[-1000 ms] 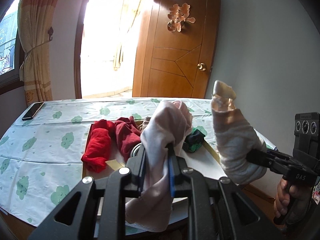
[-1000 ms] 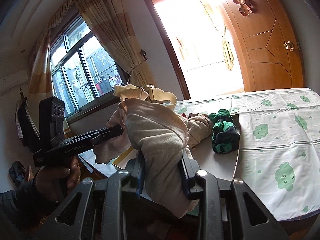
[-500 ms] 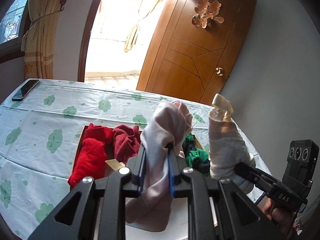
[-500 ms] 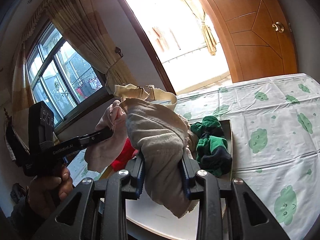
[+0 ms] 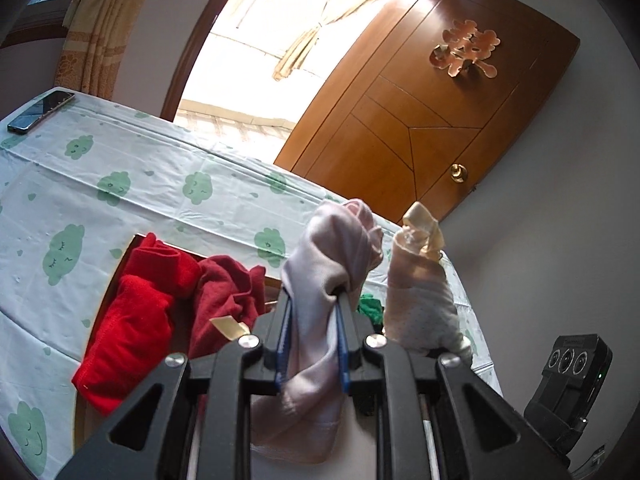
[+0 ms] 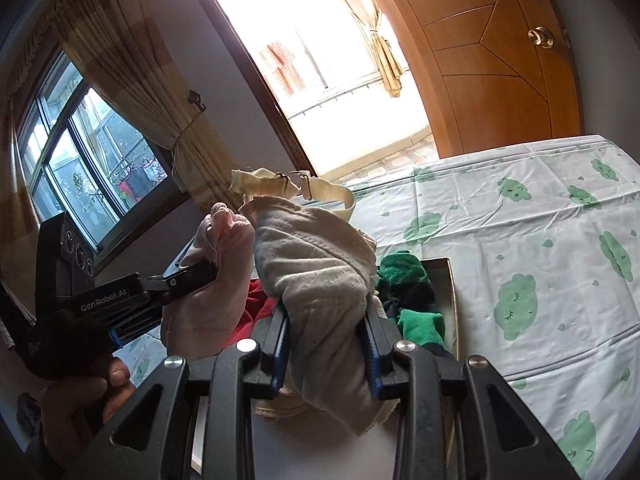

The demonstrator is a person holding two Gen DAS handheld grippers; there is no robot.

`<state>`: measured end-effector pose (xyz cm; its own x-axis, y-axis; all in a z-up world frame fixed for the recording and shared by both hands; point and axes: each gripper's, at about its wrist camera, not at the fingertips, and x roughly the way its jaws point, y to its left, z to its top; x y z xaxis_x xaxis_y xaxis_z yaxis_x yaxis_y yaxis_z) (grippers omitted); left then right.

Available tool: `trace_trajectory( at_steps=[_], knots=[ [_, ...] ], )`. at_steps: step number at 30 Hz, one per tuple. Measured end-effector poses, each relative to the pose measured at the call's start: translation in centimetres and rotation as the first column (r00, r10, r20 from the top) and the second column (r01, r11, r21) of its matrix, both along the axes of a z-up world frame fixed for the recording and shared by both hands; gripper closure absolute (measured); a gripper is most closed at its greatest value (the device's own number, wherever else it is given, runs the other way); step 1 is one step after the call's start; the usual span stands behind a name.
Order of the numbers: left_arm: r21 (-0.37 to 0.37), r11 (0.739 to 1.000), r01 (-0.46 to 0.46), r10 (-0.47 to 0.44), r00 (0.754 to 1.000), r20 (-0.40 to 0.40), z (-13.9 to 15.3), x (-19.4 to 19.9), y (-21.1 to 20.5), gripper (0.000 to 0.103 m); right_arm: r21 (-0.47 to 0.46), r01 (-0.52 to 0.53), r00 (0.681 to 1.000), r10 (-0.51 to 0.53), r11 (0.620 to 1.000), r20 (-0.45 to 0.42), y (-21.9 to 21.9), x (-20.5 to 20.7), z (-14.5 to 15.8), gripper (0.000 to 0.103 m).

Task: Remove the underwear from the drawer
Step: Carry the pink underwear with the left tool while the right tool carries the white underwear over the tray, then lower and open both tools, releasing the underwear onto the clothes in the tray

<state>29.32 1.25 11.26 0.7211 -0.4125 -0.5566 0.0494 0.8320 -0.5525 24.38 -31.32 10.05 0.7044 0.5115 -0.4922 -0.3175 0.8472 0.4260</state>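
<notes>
my left gripper (image 5: 312, 308) is clenched on the pale pink underwear (image 5: 320, 280) and my right gripper (image 6: 326, 320) on the cream piece (image 6: 316, 264), both hanging lengthwise above the drawer (image 6: 450, 280), the green-patterned tablecloth (image 6: 540, 240) nearer my right.

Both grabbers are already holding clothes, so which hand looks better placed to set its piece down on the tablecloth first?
Probably the right. The right gripper, shut on the cream underwear, has open green-patterned tablecloth just beside it. The left gripper, holding the pale pink underwear, hangs over the drawer with red clothes.
</notes>
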Motion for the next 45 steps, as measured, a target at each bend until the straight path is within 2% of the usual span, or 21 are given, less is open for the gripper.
trace_trajectory(
  at_steps=[7, 14, 18, 23, 24, 25, 26, 28, 33, 35, 45],
  knots=[
    [-0.013, 0.999, -0.052, 0.052, 0.998, -0.042, -1.6, 2.0, 0.1, 0.086, -0.050, 0.020, 0.999, -0.021, 0.999, -0.024, 0.8, 1.5, -1.2, 0.069],
    [-0.005, 0.999, -0.046, 0.045, 0.995, -0.086, -3.5, 2.9, -0.5, 0.086, -0.076, 0.024, 0.998, -0.028, 0.997, -0.056, 1.0, 2.4, -2.4, 0.067],
    [0.022, 0.999, -0.038, 0.041, 0.991, -0.126, -4.8, 3.2, -0.9, 0.078, -0.082, 0.021, 0.998, -0.026, 0.996, -0.063, 0.9, 2.5, -2.9, 0.064],
    [0.036, 0.999, -0.025, 0.029, 0.993, -0.114, -4.5, 2.9, -1.3, 0.073, -0.102, 0.003, 0.999, -0.007, 0.995, -0.043, 1.3, 2.3, -3.1, 0.059],
    [0.035, 0.999, -0.024, 0.028, 0.994, -0.110, -4.3, 2.8, -1.3, 0.070, -0.111, 0.000, 0.999, -0.004, 0.994, -0.038, 1.3, 2.3, -3.1, 0.052],
    [0.037, 0.999, -0.027, 0.031, 0.994, -0.105, -4.1, 2.7, -1.2, 0.064, -0.122, -0.004, 0.999, -0.001, 0.992, -0.037, 1.5, 2.3, -3.2, 0.044],
    [0.041, 0.999, -0.033, 0.037, 0.995, -0.097, -3.9, 2.6, -1.2, 0.055, -0.132, -0.008, 0.999, 0.003, 0.991, -0.039, 1.6, 2.3, -3.2, 0.041],
    [0.046, 0.998, -0.049, 0.053, 0.996, -0.078, -3.5, 2.2, -1.0, 0.045, -0.146, -0.015, 1.000, 0.011, 0.989, -0.030, 1.9, 2.2, -3.3, 0.036],
    [0.035, 0.997, -0.067, 0.068, 0.996, -0.051, -2.9, 1.4, -0.5, 0.038, -0.186, -0.021, 1.000, 0.022, 0.982, 0.002, 2.4, 1.4, -2.6, 0.032],
    [0.025, 0.997, -0.075, 0.076, 0.996, -0.035, -2.6, 0.7, -0.2, 0.032, -0.184, -0.025, 0.999, 0.029, 0.983, 0.021, 2.3, 0.8, -2.2, 0.032],
    [0.075, 0.997, -0.011, 0.007, 0.999, 0.051, -1.7, -3.9, -0.5, 0.031, -0.135, -0.039, 0.997, 0.048, 0.990, 0.063, 1.0, -3.0, -0.7, 0.031]
  ],
)
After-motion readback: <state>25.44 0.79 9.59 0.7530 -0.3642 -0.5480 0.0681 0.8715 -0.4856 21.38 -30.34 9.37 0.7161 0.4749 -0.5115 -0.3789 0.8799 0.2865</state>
